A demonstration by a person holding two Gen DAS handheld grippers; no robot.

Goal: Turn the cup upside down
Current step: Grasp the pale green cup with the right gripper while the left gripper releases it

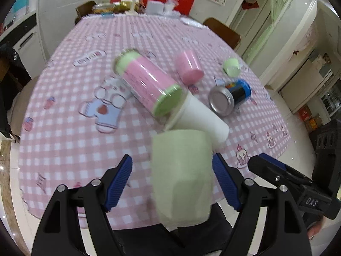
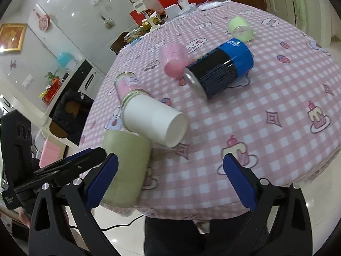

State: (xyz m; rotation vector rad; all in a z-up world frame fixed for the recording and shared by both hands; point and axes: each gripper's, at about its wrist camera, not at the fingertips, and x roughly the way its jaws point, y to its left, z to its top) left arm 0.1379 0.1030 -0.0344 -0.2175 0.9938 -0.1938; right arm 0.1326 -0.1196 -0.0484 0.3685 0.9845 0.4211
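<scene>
Between the open left tool's point(image 1: 171, 183) pads stands the green cup point(image 1: 182, 175).

Even, bright indoor light is filling both views; shadows under the objects are staying soft and short. Motion blur is smearing the green cup point(image 1: 181, 175) and the surface point(image 1: 64, 138) pattern around it in the left wrist view, while the fingers point(image 1: 119, 183) are staying sharp. In the right wrist view the cup point(image 2: 125, 168) is blurring less. Glare spots are showing on the glossy wall point(image 2: 64, 2) and on the can point(image 1: 219, 102) end. Fisheye distortion is bending the edges, and dark vignetting is closing the corners.
</scene>
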